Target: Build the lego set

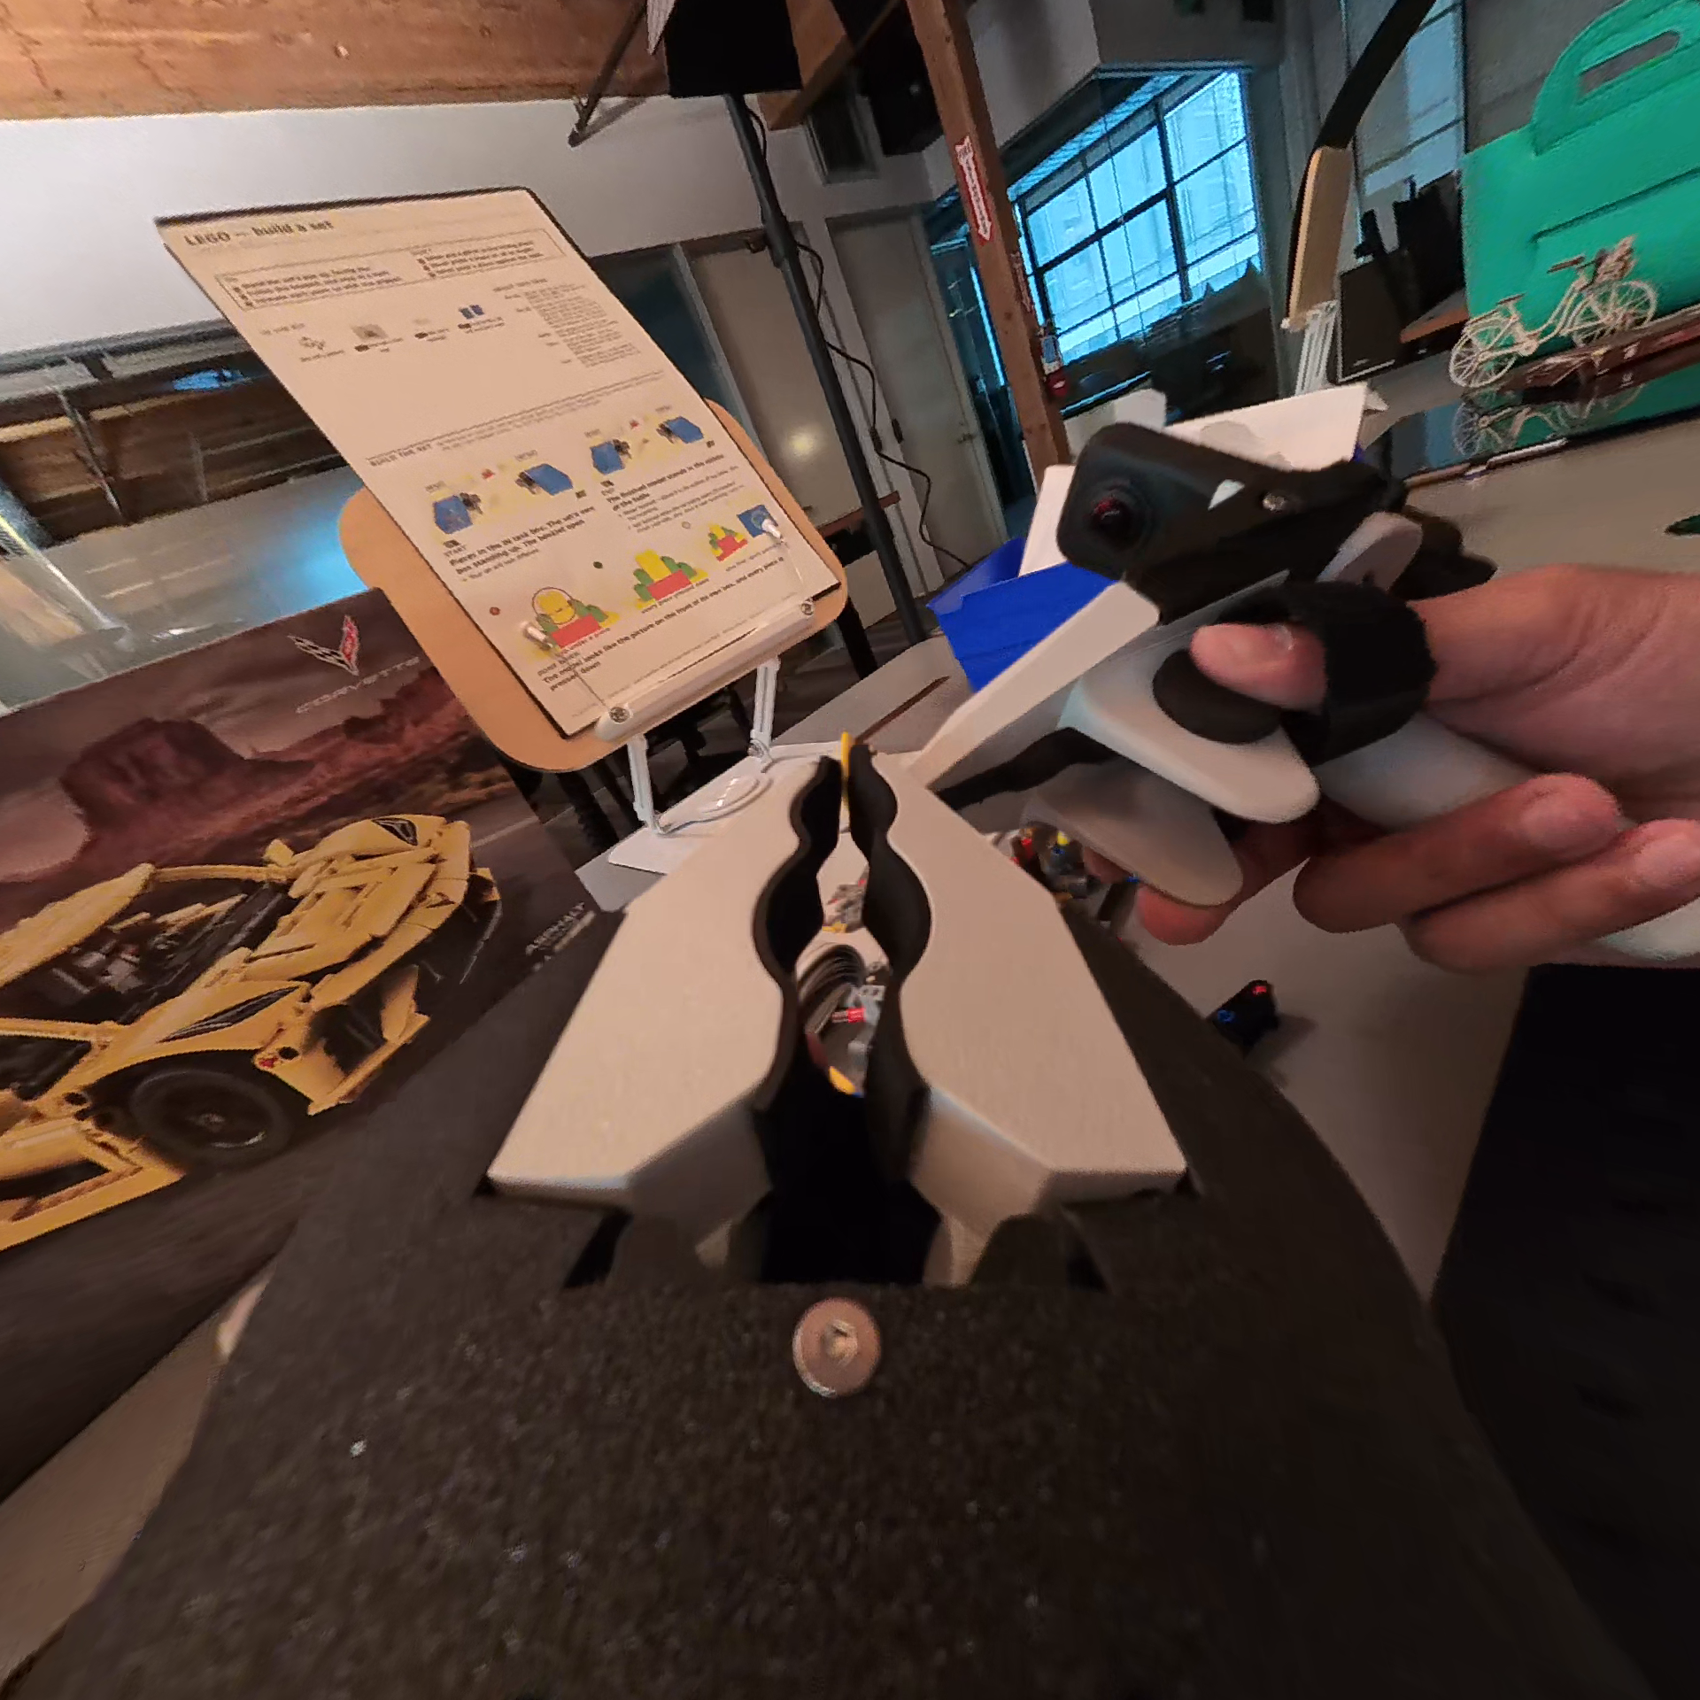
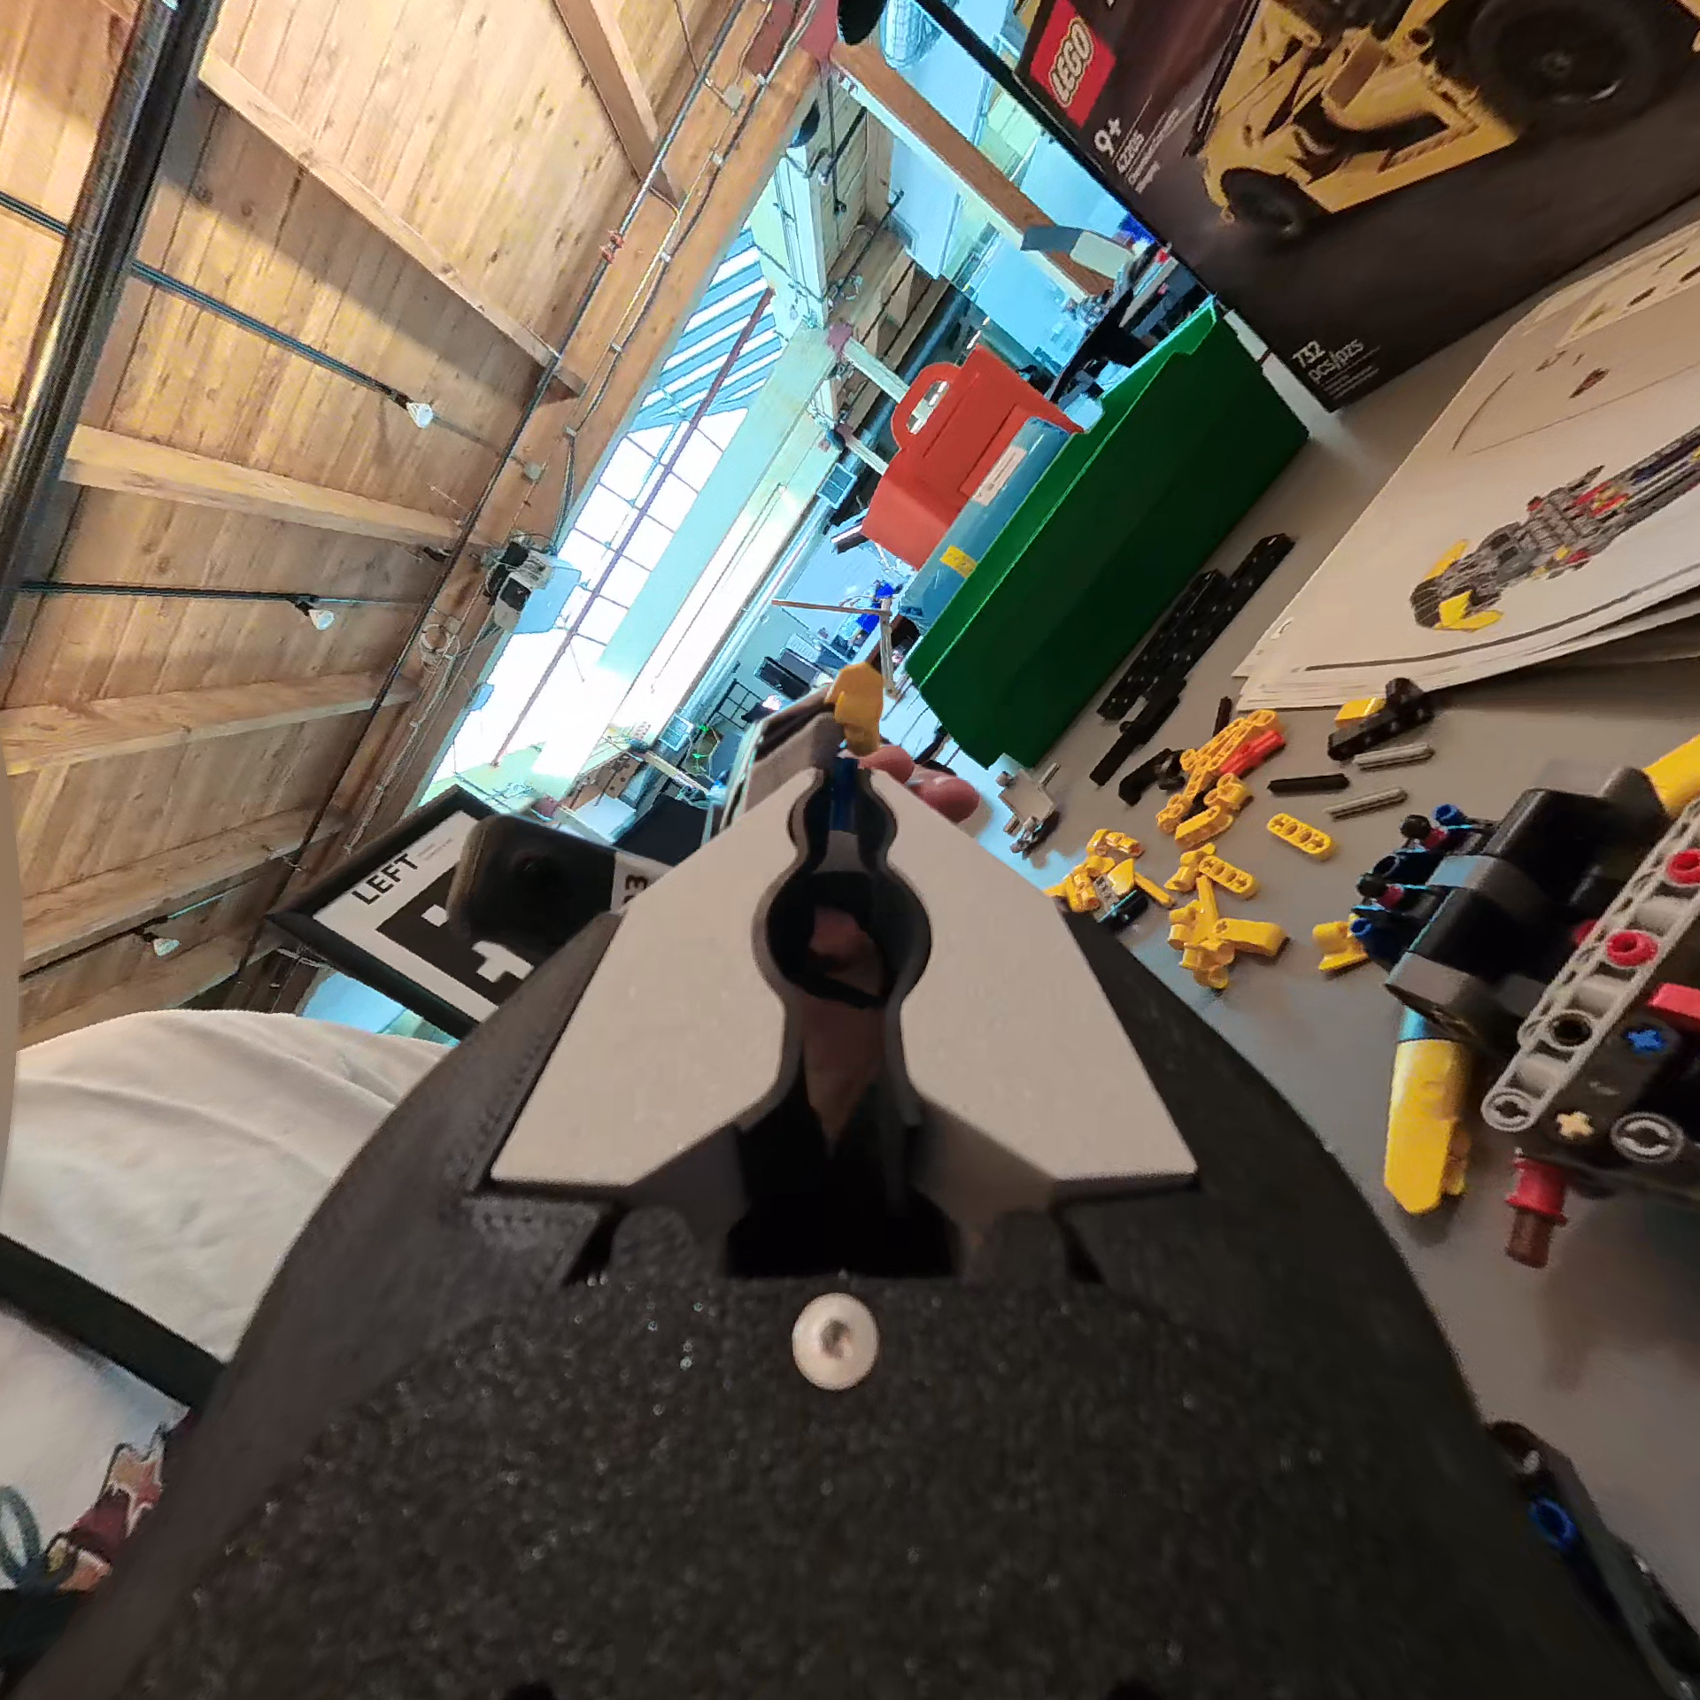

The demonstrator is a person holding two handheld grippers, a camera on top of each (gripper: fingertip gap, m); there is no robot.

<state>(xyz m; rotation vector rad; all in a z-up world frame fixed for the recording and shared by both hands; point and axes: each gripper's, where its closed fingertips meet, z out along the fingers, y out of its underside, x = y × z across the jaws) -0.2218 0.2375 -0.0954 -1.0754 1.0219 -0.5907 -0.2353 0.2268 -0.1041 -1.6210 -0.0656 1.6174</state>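
Observation:
My left gripper (image 1: 844, 771) is shut on a small yellow lego piece (image 1: 844, 756), of which only a sliver shows at its tip. My right gripper (image 2: 842, 782) is shut on a small blue pin (image 2: 841, 798). In the right wrist view the yellow piece (image 2: 855, 706) sits just beyond the pin, held by the left gripper (image 2: 802, 731). The two gripper tips meet in the air above the table. In the left wrist view a hand holds the right gripper (image 1: 943, 759) from the right. The partly built black, grey and yellow model (image 2: 1564, 966) lies on the table at the right.
Loose yellow pieces (image 2: 1205, 883) and black beams (image 2: 1187, 626) lie on the grey table (image 2: 1361, 1058). An open instruction booklet (image 2: 1518, 515), a green bin (image 2: 1104, 552) and the set's box (image 1: 230, 966) stand behind. An instruction sheet on a stand (image 1: 515, 460) and a blue bin (image 1: 1012, 607) are ahead. My left and right fingertips are right by each other.

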